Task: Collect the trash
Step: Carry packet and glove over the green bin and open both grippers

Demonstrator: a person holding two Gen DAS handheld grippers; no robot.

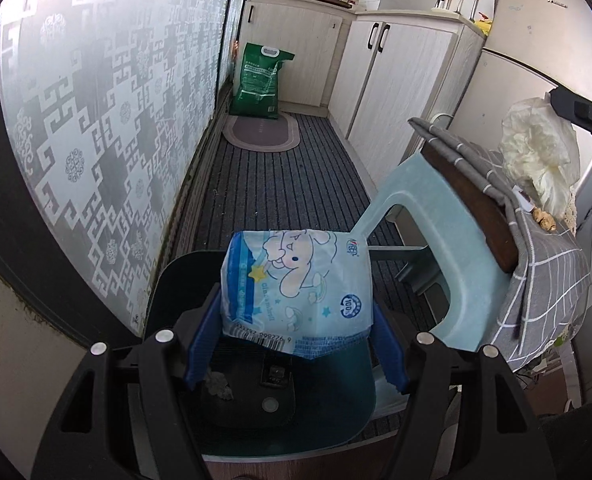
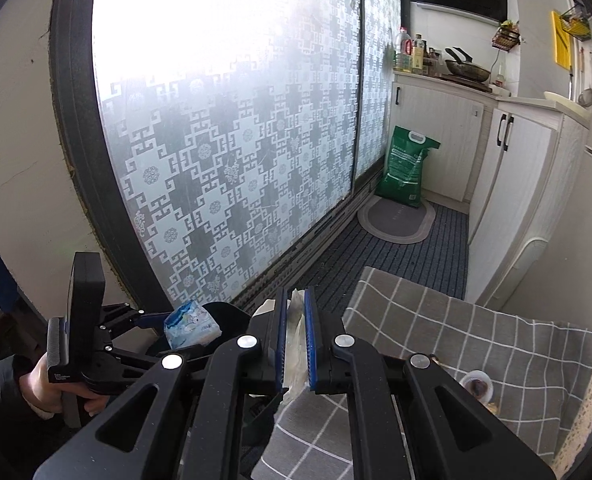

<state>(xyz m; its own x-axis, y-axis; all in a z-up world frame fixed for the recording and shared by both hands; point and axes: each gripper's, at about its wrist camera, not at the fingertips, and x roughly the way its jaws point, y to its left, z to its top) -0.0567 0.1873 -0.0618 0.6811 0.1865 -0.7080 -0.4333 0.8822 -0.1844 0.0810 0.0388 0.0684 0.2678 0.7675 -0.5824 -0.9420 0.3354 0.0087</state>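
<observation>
My left gripper (image 1: pixel 296 312) is shut on a light blue tissue pack wrapper (image 1: pixel 296 284) printed with a cartoon dog, and holds it over a dark open bin (image 1: pixel 335 396); crumpled grey scraps (image 1: pixel 218 386) lie inside the bin. The wrapper also shows in the right wrist view (image 2: pixel 192 324), with the left gripper (image 2: pixel 164 326) behind it. My right gripper (image 2: pixel 294 344) is shut on a crumpled translucent white plastic bag (image 2: pixel 296 352), above a table with a grey checked cloth (image 2: pixel 475 344). In the left wrist view the bag (image 1: pixel 535 152) hangs from the right gripper's tip at the right edge.
A light blue plastic stool (image 1: pixel 427 232) stands beside the table. A small cup (image 2: pixel 475 386) and crumbs (image 1: pixel 545 220) sit on the cloth. A frosted patterned sliding door (image 2: pixel 224 152) runs along the left. A green sack (image 1: pixel 258 80), an oval mat (image 1: pixel 262 130) and white cabinets (image 1: pixel 391 92) stand farther off.
</observation>
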